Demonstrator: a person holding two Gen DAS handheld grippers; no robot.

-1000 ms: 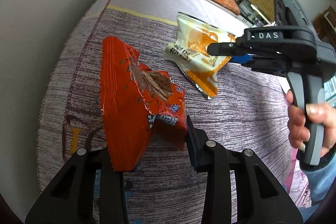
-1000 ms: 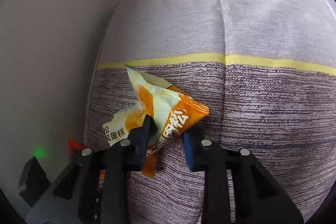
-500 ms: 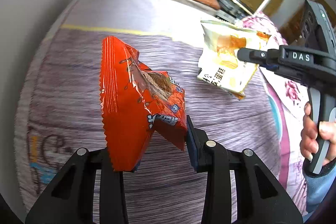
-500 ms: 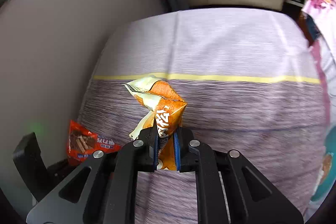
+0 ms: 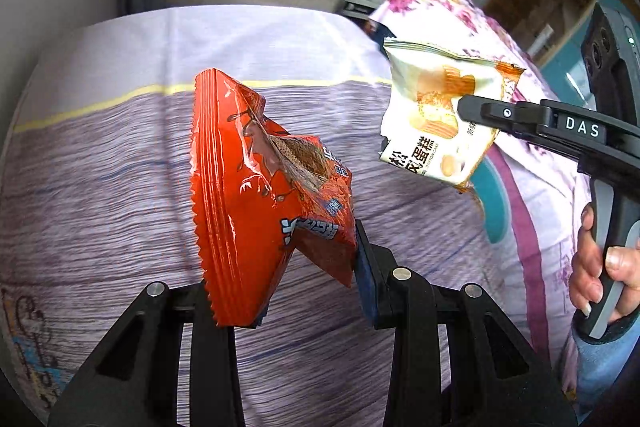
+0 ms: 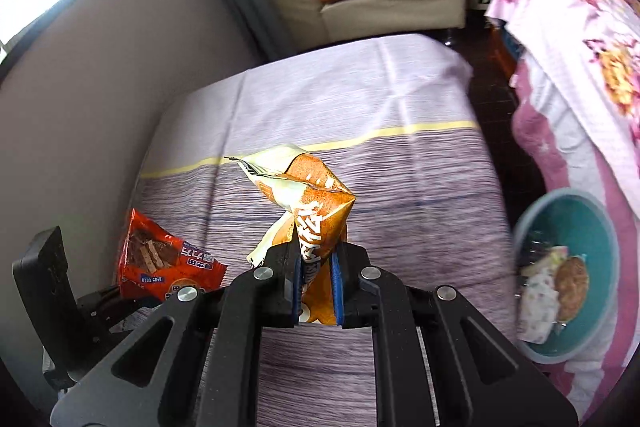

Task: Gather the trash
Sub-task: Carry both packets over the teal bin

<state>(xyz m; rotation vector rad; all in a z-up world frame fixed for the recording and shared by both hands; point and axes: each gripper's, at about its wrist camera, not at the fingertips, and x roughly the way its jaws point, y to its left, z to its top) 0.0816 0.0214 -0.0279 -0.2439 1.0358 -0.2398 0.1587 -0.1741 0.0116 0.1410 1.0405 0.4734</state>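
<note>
We hold a light, crinkly red wrapper (image 5: 256, 195) in the left tool (image 5: 308, 275) and a cake wrapper (image 6: 312, 211) pinched near its bottom edge in the closed right tool (image 6: 316, 287), both above the bed (image 6: 400, 155), where slippery film favours gripping folds.

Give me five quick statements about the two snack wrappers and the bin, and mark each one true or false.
1. The left tool holds the red wrapper. True.
2. The right tool is open and holds nothing. False: it is shut on the cream and orange cake wrapper.
3. Both wrappers lie flat on the bedspread. False: both are lifted clear of it.
4. The teal bin sits at the right in the right wrist view. True.
5. The teal bin has nothing in it. False: some trash already lies inside.
</note>
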